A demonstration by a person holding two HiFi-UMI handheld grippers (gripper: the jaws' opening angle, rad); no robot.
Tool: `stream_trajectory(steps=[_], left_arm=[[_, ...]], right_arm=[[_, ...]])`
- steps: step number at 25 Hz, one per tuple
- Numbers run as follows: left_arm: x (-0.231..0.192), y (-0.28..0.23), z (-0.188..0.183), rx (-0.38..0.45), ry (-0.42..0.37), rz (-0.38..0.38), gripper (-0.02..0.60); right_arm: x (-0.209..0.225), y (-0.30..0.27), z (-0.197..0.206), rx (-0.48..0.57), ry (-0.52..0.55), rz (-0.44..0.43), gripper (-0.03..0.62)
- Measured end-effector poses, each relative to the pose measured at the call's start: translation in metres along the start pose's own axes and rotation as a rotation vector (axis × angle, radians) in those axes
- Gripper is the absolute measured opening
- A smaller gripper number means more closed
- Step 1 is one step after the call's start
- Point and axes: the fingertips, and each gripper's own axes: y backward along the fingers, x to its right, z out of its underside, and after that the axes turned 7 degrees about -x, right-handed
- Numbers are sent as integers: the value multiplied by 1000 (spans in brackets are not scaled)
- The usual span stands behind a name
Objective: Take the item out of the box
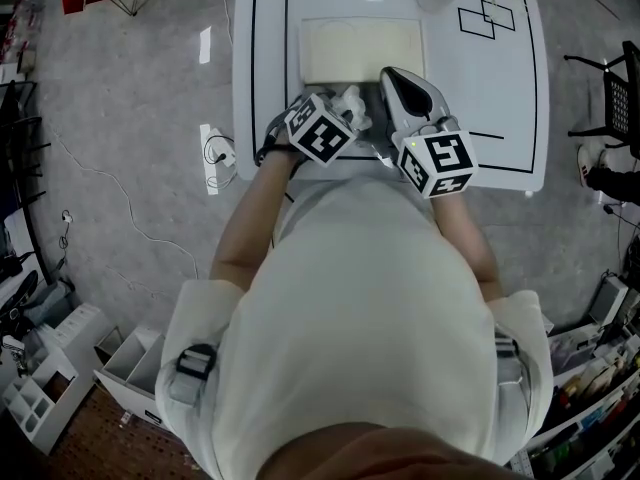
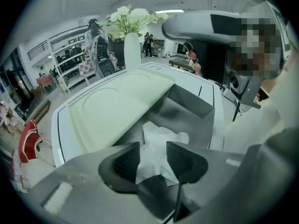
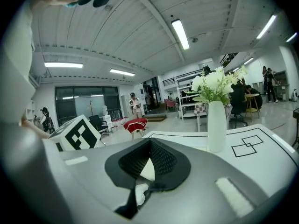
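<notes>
My left gripper (image 2: 153,158) points down into the open box (image 2: 198,107) on the counter (image 1: 510,88). Its jaws are spread on either side of the crumpled white item (image 2: 161,136), which lies in the box, and the pads are not pressing it. My right gripper (image 3: 149,146) hovers alongside with its jaws pressed together.

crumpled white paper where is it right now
In the left gripper view, the crumpled white paper lies inside the open grey box, between the open jaws of the left tool; the cream lid lies to its left.
</notes>
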Motion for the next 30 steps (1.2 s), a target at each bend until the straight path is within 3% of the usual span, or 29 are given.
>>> stream_trajectory(steps=[11,17,30], left_arm=[[-2,-9,2,-34,-75,-41,112],[-10,0,-2,38,-27,-31,21],[-11,34,-8,165,19,1,11]], right_arm=[[7,-3,-2,5,-7,9,2],[5,-7,-5,13,-7,14,2],[-12,1,6,4,-9,46,2]])
